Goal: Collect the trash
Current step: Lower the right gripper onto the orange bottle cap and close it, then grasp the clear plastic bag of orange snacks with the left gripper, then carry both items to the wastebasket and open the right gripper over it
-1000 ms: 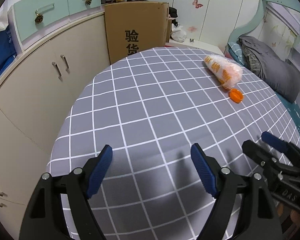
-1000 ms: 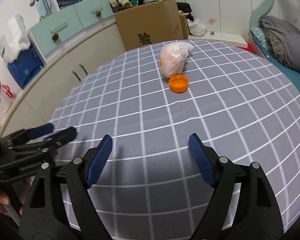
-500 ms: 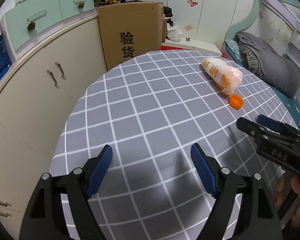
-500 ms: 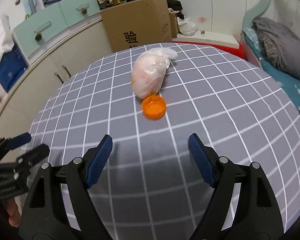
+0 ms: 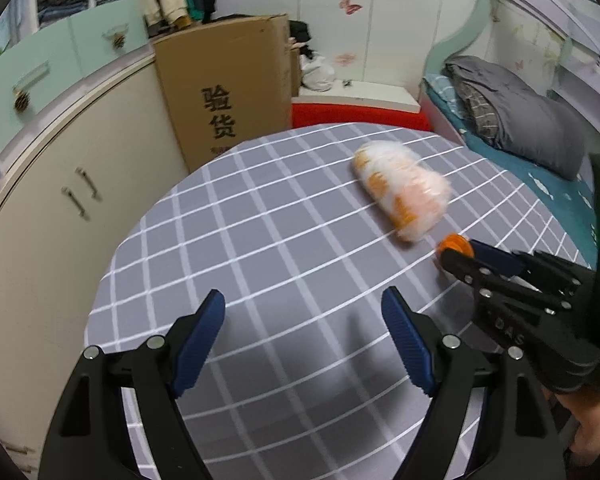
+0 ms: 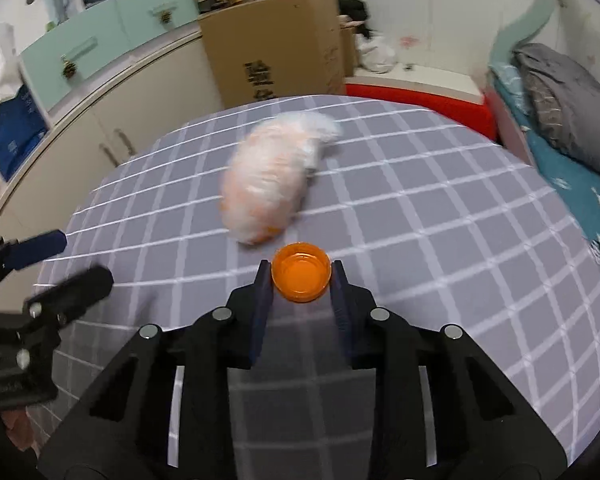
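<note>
An orange bottle cap [image 6: 300, 280] lies open side up on the grey checked tablecloth [image 6: 460, 240]. My right gripper [image 6: 301, 271] has its jaws closing on the cap, with both pads against its sides. Just beyond the cap lies a crumpled clear bag with orange print [image 6: 272, 188], blurred. In the left wrist view the bag [image 5: 404, 190] is right of centre and the cap [image 5: 454, 245] sits at the right gripper's [image 5: 458, 256] tips. My left gripper [image 5: 302, 304] hovers open over bare cloth, well short and to the left of the bag.
A tall cardboard box [image 5: 228, 88] stands past the table's far edge. Cream cabinets [image 5: 60, 208] curve along the left. A bed with a grey blanket [image 5: 512, 120] lies on the right, and a red block [image 5: 356, 116] sits behind the table.
The right gripper moved forward to the cap and drew its jaws in around it. The left gripper moved too; the bag now appears closer in its view.
</note>
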Action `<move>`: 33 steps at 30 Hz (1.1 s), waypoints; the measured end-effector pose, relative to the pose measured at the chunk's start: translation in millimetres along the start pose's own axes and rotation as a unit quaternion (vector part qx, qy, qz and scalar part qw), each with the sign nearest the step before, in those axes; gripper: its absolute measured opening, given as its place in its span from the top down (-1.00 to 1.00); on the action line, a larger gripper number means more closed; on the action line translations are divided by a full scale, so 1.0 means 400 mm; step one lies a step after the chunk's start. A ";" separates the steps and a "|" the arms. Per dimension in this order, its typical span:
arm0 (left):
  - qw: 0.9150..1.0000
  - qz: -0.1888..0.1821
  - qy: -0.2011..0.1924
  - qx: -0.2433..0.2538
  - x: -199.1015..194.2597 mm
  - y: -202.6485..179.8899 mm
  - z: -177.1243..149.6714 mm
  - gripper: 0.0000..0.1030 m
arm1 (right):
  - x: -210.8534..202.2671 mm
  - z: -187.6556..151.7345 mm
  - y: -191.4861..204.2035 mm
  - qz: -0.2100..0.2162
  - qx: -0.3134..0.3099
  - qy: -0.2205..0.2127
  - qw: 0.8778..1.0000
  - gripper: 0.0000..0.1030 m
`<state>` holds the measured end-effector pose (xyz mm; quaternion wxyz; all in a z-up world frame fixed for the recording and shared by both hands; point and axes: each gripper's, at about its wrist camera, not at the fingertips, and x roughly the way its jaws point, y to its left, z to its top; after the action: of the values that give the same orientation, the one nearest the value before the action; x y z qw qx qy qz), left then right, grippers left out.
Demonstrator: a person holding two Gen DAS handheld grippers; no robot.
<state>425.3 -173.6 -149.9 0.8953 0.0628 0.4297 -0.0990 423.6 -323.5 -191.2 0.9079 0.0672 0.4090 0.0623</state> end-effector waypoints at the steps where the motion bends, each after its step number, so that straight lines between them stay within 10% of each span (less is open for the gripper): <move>1: 1.000 -0.003 -0.005 0.006 0.002 -0.015 0.005 -0.53 | -0.015 -0.005 -0.032 0.000 0.022 -0.010 1.000 0.43; 15: 0.995 0.019 -0.043 0.083 0.114 -0.231 0.103 -0.53 | -0.084 -0.015 -0.206 0.007 0.146 -0.083 0.986 0.43; 17: 0.997 0.017 -0.033 0.067 0.136 -0.221 0.116 -0.51 | -0.084 -0.014 -0.203 0.010 0.144 -0.082 0.986 0.43; 20: 0.998 0.004 -0.017 0.054 0.145 -0.198 0.118 0.44 | -0.085 -0.013 -0.192 0.014 0.134 -0.083 0.987 0.43; 33: 0.996 0.021 -0.072 -0.049 -0.089 0.053 -0.010 0.53 | -0.095 -0.010 -0.124 0.057 0.088 -0.091 0.990 0.43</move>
<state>405.5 -148.0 -124.1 0.9278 0.0211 0.3670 -0.0631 398.5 -378.5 -174.4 0.9268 0.1754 0.3246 0.0709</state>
